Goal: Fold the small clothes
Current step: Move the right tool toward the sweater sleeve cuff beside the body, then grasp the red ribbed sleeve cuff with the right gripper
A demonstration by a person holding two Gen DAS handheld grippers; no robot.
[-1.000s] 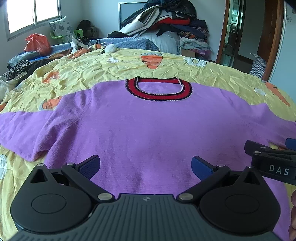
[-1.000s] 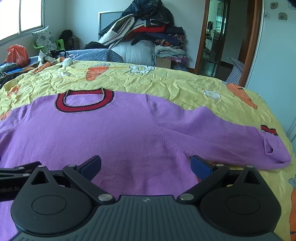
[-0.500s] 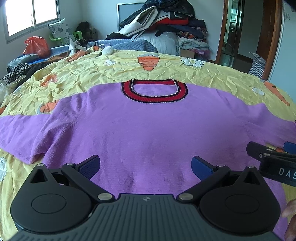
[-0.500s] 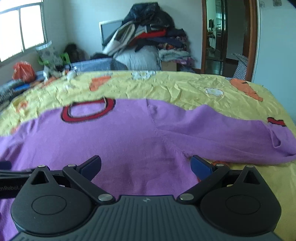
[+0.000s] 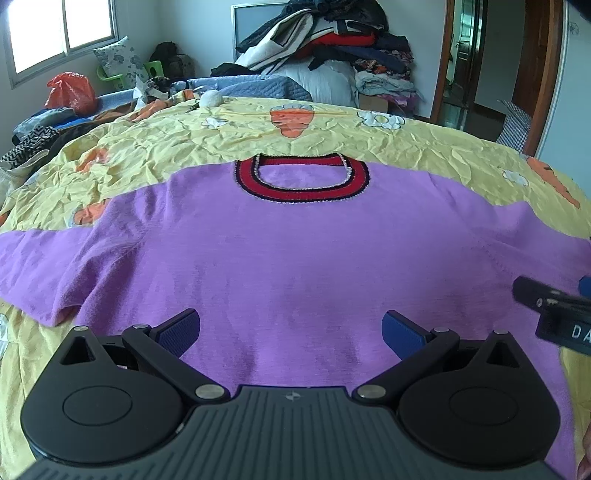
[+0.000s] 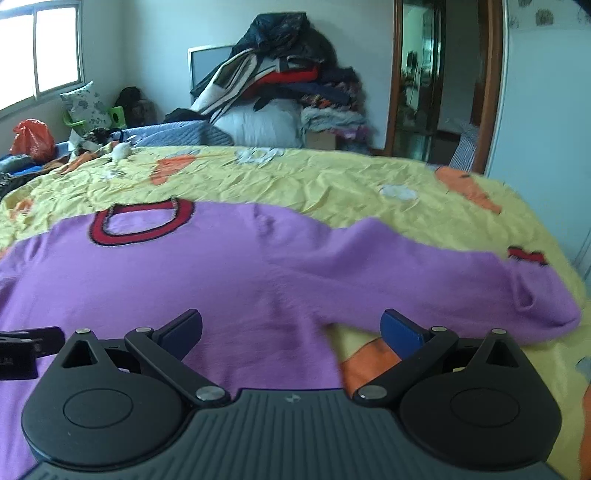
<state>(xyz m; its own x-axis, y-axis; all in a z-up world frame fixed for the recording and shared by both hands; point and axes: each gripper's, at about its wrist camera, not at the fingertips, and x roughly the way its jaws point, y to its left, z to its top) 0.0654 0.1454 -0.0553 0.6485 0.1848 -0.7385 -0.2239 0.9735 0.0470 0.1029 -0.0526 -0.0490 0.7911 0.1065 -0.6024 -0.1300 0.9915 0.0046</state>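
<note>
- a purple sweater lies spread flat, front up, across a bed covered with a yellow sheet printed with carrots and daisies.
- its red and black collar sits at the far side of the garment; the hem lies nearest the cameras.
- the left sleeve stretches out to the left, flat on the sheet.
- in the right wrist view the right sleeve runs out to the right, its red-trimmed cuff near the bed's edge and partly folded over.
- the left claw hovers low over the lower middle of the sweater, its blue pads spread wide and gripping nothing.
- the right claw is also released, fingers wide apart, above the sweater's right side edge where purple cloth meets the sheet; its right pad is over an orange carrot print.
- i cannot tell whether either claw touches the cloth.
- each claw shows at the edge of the other's view: the right one at the right edge of the left wrist view, the left one at the left edge of the right wrist view.
- the right wrist view is somewhat blurred.
- behind the bed a heap of clothes is piled against the wall, with a red plastic bag under the window and a wooden door frame on the right.
</note>
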